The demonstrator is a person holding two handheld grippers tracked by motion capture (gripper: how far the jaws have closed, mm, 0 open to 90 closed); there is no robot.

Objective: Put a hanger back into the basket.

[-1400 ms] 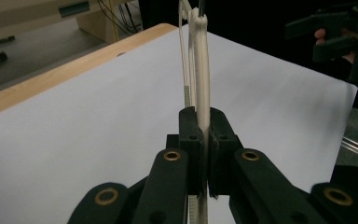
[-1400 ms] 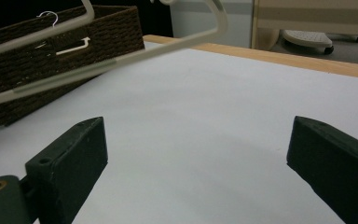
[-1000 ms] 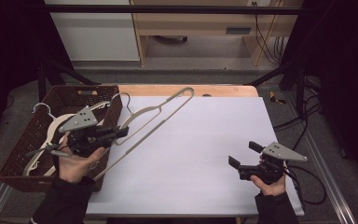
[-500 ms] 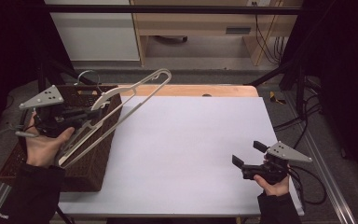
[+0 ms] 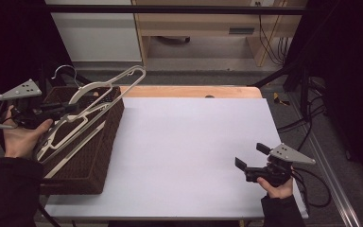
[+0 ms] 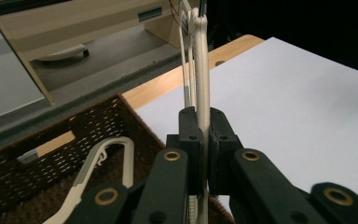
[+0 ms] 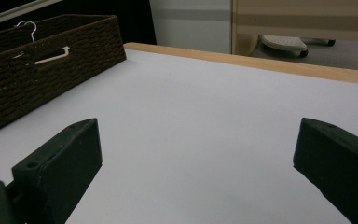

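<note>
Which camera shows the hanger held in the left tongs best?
The high view: the whole cream hanger shows, hook to far end, above the wicker basket. The left gripper view shows it edge-on, clamped in the left tongs.

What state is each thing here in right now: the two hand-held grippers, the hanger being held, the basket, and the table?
Left hand-held gripper: shut on the hanger, above the basket.
Right hand-held gripper: open, holding nothing, low over the table.
Hanger: lifted, tilted, clamped between the jaws.
Basket: open-topped, on the table's left edge, more hangers inside.
Table: white top bare around the right hand-held gripper.
</note>
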